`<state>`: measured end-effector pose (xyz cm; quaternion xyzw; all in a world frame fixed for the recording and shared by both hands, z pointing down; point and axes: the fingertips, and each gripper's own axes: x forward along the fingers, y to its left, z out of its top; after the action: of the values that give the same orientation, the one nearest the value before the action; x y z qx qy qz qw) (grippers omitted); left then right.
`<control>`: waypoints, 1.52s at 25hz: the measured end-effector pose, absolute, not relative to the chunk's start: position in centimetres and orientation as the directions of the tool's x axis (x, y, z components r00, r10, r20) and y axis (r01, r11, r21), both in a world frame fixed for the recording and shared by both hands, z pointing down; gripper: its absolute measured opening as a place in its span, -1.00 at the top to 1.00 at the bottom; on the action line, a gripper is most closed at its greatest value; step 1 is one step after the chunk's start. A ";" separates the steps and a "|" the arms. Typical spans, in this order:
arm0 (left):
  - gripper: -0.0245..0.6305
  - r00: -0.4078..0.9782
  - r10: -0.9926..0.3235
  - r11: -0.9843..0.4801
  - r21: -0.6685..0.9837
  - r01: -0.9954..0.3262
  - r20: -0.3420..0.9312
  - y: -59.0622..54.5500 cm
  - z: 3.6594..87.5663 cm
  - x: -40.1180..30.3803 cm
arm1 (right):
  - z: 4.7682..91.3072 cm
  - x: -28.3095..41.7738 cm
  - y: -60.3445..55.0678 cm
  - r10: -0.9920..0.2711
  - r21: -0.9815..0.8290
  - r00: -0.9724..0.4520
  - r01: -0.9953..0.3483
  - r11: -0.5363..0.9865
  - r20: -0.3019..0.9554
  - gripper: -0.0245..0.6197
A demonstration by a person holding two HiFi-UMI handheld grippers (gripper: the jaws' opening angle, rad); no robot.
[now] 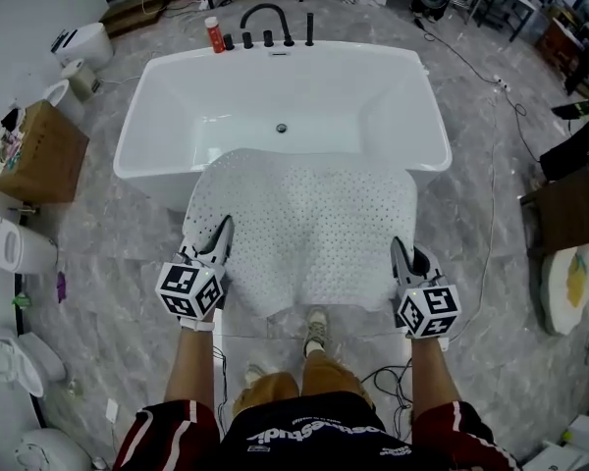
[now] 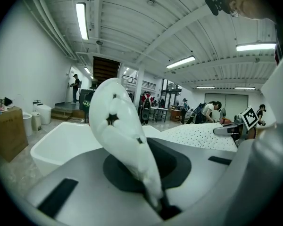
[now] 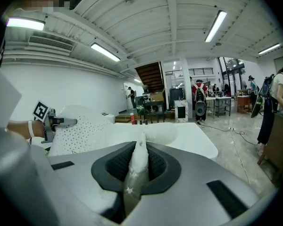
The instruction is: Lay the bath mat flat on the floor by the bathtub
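A white perforated bath mat (image 1: 304, 229) hangs spread out between my two grippers, its far edge reaching over the near rim of the white bathtub (image 1: 275, 77). The left gripper (image 1: 219, 238) is shut on the mat's left edge. In the left gripper view a fold of the mat (image 2: 118, 126) rises out of the shut left gripper (image 2: 148, 178). The right gripper (image 1: 402, 258) is shut on the mat's right edge, and in the right gripper view a thin pinch of mat (image 3: 137, 161) stands between the jaws of the right gripper (image 3: 134, 173). The mat's near edge sags above the marble floor.
A black faucet (image 1: 265, 13) and a red bottle (image 1: 214, 35) stand at the tub's far rim. A cardboard box (image 1: 34, 150) and toilets (image 1: 20, 248) line the left side. Cables (image 1: 491, 165) run over the floor at right. The person's shoe (image 1: 316, 330) is below the mat.
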<state>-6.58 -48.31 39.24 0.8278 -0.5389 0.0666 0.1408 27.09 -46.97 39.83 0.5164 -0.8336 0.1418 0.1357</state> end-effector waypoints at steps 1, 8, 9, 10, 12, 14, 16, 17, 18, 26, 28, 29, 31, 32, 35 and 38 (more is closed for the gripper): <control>0.85 0.410 -0.872 -0.379 0.162 -0.911 0.266 -48.4 39.9 -6.7 | 40.5 27.2 -46.9 -0.823 -0.097 -0.424 -0.902 0.420 0.377 0.78; 0.85 0.403 -0.868 -0.373 0.153 -0.915 0.292 -47.7 44.4 -8.3 | 45.6 25.7 -46.2 -0.824 -0.114 -0.392 -0.918 0.380 0.410 0.78; 0.85 0.404 -0.867 -0.374 0.154 -0.915 0.292 -47.5 45.0 -8.3 | 46.4 25.6 -45.9 -0.823 -0.119 -0.392 -0.918 0.378 0.411 0.78; 0.85 0.406 -0.866 -0.375 0.155 -0.914 0.293 -47.4 45.8 -8.3 | 47.2 25.4 -45.7 -0.823 -0.125 -0.394 -0.918 0.377 0.409 0.78; 0.85 0.410 -0.864 -0.380 0.153 -0.912 0.294 -47.2 47.5 -8.4 | 49.1 25.2 -45.2 -0.824 -0.136 -0.397 -0.917 0.375 0.403 0.78; 0.85 0.412 -0.862 -0.385 0.146 -0.911 0.296 -47.0 49.4 -8.7 | 51.1 25.1 -44.7 -0.827 -0.140 -0.395 -0.918 0.371 0.401 0.78; 0.85 0.414 -0.861 -0.388 0.145 -0.910 0.294 -47.0 51.1 -9.1 | 53.1 25.0 -44.2 -0.828 -0.135 -0.389 -0.921 0.366 0.403 0.78; 0.85 0.416 -0.861 -0.390 0.145 -0.909 0.293 -47.0 51.9 -9.3 | 54.0 24.9 -44.1 -0.830 -0.129 -0.384 -0.922 0.364 0.406 0.78; 0.85 0.419 -0.860 -0.393 0.144 -0.908 0.290 -47.0 52.7 -9.5 | 54.9 24.7 -44.1 -0.830 -0.122 -0.380 -0.924 0.362 0.408 0.78; 0.85 0.449 -0.853 -0.419 0.165 -0.893 0.266 -45.9 60.6 -9.7 | 63.0 23.8 -43.3 -0.840 -0.094 -0.350 -0.935 0.343 0.415 0.78; 0.85 0.454 -0.853 -0.421 0.172 -0.890 0.258 -45.9 62.7 -9.8 | 65.1 23.9 -43.3 -0.841 -0.089 -0.344 -0.937 0.339 0.417 0.78; 0.85 0.455 -0.854 -0.422 0.176 -0.889 0.253 -45.9 63.8 -9.9 | 66.1 24.0 -43.3 -0.842 -0.083 -0.342 -0.937 0.339 0.418 0.78; 0.85 0.458 -0.854 -0.423 0.185 -0.887 0.244 -45.8 66.0 -10.1 | 68.1 24.1 -43.2 -0.843 -0.065 -0.338 -0.937 0.344 0.418 0.78; 0.85 0.461 -0.855 -0.424 0.190 -0.886 0.239 -45.8 67.1 -10.1 | 69.1 24.1 -43.2 -0.844 -0.055 -0.337 -0.936 0.347 0.418 0.78; 0.85 0.472 -0.853 -0.437 0.189 -0.879 0.223 -46.0 70.3 -9.9 | 72.1 24.2 -43.5 -0.847 -0.037 -0.339 -0.934 0.355 0.409 0.78; 0.85 0.478 -0.851 -0.444 0.187 -0.876 0.219 -46.3 73.7 -10.3 | 75.7 23.8 -43.7 -0.845 -0.045 -0.347 -0.932 0.360 0.407 0.78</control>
<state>-10.32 -46.33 73.71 0.8485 -0.5088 0.0461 0.1381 23.77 -43.73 75.67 0.5489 -0.8093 0.1359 0.1591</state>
